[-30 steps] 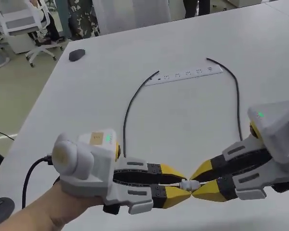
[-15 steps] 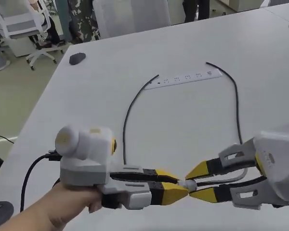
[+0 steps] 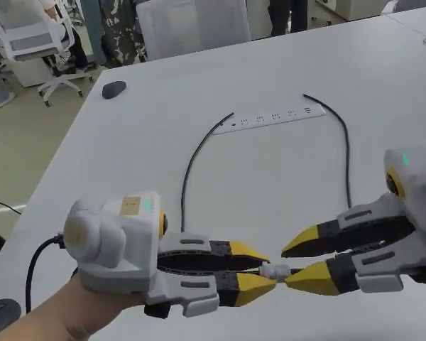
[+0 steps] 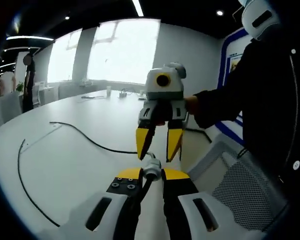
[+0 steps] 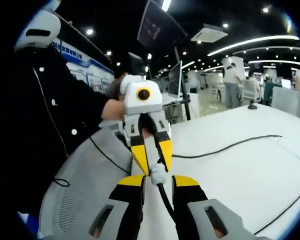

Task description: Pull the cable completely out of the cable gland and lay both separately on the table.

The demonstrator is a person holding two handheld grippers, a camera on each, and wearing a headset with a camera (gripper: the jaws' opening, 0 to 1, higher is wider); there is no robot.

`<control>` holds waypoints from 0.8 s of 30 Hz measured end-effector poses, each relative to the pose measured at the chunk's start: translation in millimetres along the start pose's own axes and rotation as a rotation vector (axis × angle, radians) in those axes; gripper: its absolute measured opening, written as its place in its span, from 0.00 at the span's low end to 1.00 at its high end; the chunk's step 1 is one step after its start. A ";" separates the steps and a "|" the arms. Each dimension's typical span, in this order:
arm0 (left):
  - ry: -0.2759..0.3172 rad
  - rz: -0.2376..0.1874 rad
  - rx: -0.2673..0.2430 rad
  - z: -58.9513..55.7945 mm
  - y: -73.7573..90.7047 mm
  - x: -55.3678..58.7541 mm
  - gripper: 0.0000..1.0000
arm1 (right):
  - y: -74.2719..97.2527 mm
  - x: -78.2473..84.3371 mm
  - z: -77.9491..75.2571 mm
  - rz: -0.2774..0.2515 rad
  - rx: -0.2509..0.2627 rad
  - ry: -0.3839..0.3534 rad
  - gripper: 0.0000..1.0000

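A small white cable gland (image 3: 274, 271) hangs above the white table (image 3: 270, 177), and my left gripper (image 3: 268, 268) is shut on it from the left. My right gripper (image 3: 286, 264) faces it from the right, open, with its yellow jaws spread about the gland's end. The black cable (image 3: 188, 170) lies in a long loop on the table and runs in under both grippers. In the left gripper view the gland (image 4: 151, 167) sits at my left gripper's (image 4: 151, 174) tips, with the open right gripper (image 4: 159, 150) beyond. In the right gripper view the cable (image 5: 165, 200) drops from the gland (image 5: 157, 173) between the right gripper's (image 5: 157, 181) jaws.
A white power strip (image 3: 273, 116) lies across the table's far middle, between the cable's two ends. A dark mouse (image 3: 113, 89) sits near the far left edge. Office chairs (image 3: 35, 35) stand on the floor beyond the table's left corner.
My right gripper's jaws have opened off the gland. The left gripper still holds the gland in about the same place. The head camera shifted a little.
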State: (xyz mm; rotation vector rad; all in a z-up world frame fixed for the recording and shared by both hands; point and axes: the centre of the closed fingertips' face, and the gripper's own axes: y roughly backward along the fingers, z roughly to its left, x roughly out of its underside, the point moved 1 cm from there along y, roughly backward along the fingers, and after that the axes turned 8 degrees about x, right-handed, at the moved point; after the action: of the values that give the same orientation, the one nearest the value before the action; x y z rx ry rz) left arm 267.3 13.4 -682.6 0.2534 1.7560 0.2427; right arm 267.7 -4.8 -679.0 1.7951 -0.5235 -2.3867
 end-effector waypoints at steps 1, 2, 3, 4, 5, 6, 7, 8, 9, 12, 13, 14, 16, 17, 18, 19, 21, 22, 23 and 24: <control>-0.007 0.003 0.000 -0.3 -0.4 -0.2 0.15 | -1.0 0.3 -0.3 0.000 -0.002 -0.006 0.15; -0.013 0.004 -0.002 -0.4 -0.6 -0.7 0.15 | -1.7 1.4 0.4 0.005 -0.008 -0.011 0.15; -0.014 0.002 0.001 0.2 -0.4 -1.0 0.15 | -2.8 2.1 1.7 0.009 -0.013 -0.012 0.14; -0.014 0.002 0.001 0.5 -0.3 -0.8 0.15 | -4.4 3.8 1.7 0.018 -0.011 -0.011 0.12; -0.018 0.001 0.000 0.7 0.0 -1.3 0.15 | -5.3 5.5 0.5 0.027 0.001 -0.001 0.12; -0.016 0.002 0.000 1.0 0.0 -1.2 0.15 | -6.0 5.6 0.0 0.028 0.004 0.004 0.11; -0.017 0.004 -0.002 1.3 0.2 -0.9 0.15 | -5.9 5.7 0.7 0.030 -0.002 -0.003 0.10; -0.016 0.003 -0.002 1.8 0.4 -0.7 0.15 | -6.3 5.6 3.6 0.029 -0.016 -0.011 0.08; -0.015 0.003 -0.001 1.7 0.4 -0.4 0.15 | -6.9 5.4 3.2 0.027 -0.011 -0.007 0.08; -0.010 0.007 0.002 1.6 0.5 0.8 0.15 | -8.1 6.3 5.8 0.031 -0.017 0.004 0.08; -0.008 0.009 0.002 1.9 0.5 1.4 0.15 | -8.3 6.7 6.3 0.031 -0.018 0.012 0.08; -0.001 0.009 0.004 1.7 0.4 2.0 0.15 | -8.2 7.0 7.5 0.032 -0.019 0.020 0.08; 0.014 0.007 -0.002 3.1 0.3 2.5 0.15 | -8.1 6.3 6.5 0.023 0.001 0.114 0.07; 0.047 0.002 -0.003 4.1 0.3 3.0 0.15 | -8.1 6.5 6.6 0.023 0.015 0.171 0.07; 0.067 -0.003 -0.007 5.6 0.7 3.1 0.15 | -8.2 5.8 6.3 0.019 0.029 0.224 0.07; 0.082 -0.008 -0.007 6.7 1.0 3.1 0.15 | -8.5 6.2 5.7 0.022 0.043 0.288 0.07; 0.129 -0.024 -0.004 9.0 1.7 3.4 0.15 | -9.1 5.1 4.9 0.023 0.071 0.414 0.07; 0.184 -0.049 -0.007 10.5 2.5 2.8 0.15 | -9.4 4.5 5.0 0.024 0.087 0.469 0.07; 0.208 -0.062 -0.012 12.5 3.4 2.6 0.15 | -10.3 2.9 4.7 0.025 0.105 0.524 0.07; 0.242 -0.071 -0.003 12.1 4.5 3.2 0.15 | -11.1 2.9 6.2 0.031 0.109 0.537 0.07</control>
State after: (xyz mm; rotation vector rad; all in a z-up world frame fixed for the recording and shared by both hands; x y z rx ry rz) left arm 278.8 18.9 -686.6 0.1645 2.0003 0.2316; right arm 262.3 6.0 -683.9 2.3280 -0.6069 -1.7648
